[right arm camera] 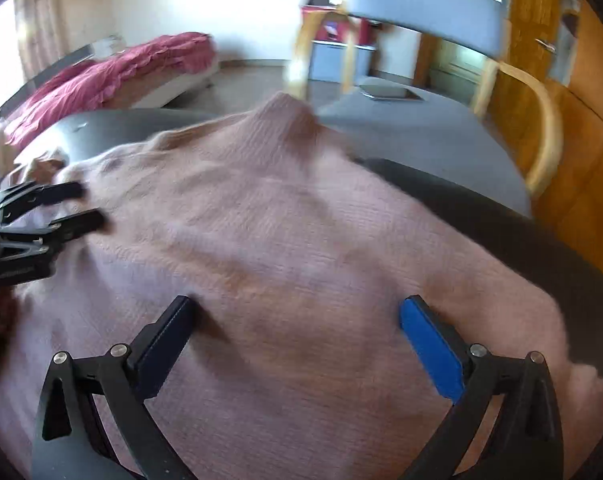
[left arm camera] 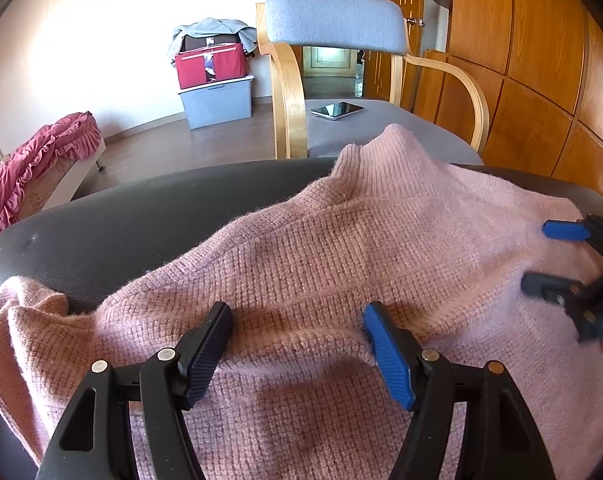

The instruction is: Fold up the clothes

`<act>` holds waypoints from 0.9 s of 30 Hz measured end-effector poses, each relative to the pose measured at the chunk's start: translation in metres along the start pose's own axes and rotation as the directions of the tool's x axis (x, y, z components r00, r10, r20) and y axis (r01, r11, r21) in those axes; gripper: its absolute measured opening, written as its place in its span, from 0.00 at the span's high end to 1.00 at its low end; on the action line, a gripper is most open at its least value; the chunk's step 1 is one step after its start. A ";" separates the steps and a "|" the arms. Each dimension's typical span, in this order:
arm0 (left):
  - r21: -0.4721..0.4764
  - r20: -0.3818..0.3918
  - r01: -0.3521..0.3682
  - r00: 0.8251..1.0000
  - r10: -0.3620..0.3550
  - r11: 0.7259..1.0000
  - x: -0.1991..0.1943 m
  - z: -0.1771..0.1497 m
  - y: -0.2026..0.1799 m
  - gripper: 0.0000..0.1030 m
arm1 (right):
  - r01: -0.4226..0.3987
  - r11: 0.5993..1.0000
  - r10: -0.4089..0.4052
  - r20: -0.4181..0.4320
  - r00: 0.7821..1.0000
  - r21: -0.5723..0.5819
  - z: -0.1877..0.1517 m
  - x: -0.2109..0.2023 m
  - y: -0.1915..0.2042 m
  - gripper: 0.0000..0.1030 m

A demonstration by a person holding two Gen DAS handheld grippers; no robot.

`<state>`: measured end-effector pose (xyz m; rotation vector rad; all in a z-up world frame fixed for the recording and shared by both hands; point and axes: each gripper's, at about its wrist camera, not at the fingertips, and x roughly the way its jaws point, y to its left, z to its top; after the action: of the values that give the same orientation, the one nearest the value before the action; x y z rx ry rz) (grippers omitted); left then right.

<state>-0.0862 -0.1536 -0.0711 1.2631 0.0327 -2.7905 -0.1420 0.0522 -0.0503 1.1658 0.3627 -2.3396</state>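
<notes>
A pink knitted sweater [left arm camera: 341, 248] lies spread on a dark table [left arm camera: 121, 208], its collar pointing away toward the chair. It also fills the right wrist view [right arm camera: 285, 240]. My left gripper [left arm camera: 297, 312] is open, its fingers resting on the sweater's left part, with nothing between them. A bunched sleeve [left arm camera: 25, 308] lies to its left. My right gripper [right arm camera: 297, 308] is open over the sweater's right part. Each gripper shows in the other's view: the right one [left arm camera: 541, 254] at the right edge, the left one [right arm camera: 89, 204] at the left edge.
A grey-cushioned wooden armchair [left arm camera: 333, 24] stands just behind the table with a phone [left arm camera: 336, 110] on its seat. A red ruffled blanket on a bed [left arm camera: 33, 160] lies at the left. A grey bin with a red box [left arm camera: 215, 92] stands by the far wall. Wooden cabinets [left arm camera: 541, 60] line the right.
</notes>
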 end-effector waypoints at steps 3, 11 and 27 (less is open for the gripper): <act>-0.029 0.002 -0.020 1.000 0.020 0.999 -0.015 -0.006 0.009 0.31 | -0.011 1.000 0.011 0.000 1.000 0.028 -0.001 0.004 -0.010 0.00; -0.214 -0.017 -0.066 0.998 0.064 0.975 -0.046 -0.044 0.089 0.36 | 0.003 1.000 -0.003 -0.002 1.000 0.014 0.000 0.011 -0.010 0.00; -0.343 -0.183 -0.498 0.867 0.464 0.796 -0.026 -0.024 0.239 0.36 | -0.002 1.000 0.002 0.001 1.000 0.019 0.004 0.007 -0.011 0.00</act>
<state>-0.0320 -0.3894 -0.0646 1.1053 0.2149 -2.1556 -0.1550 0.0575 -0.0534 1.1729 0.3399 -2.3467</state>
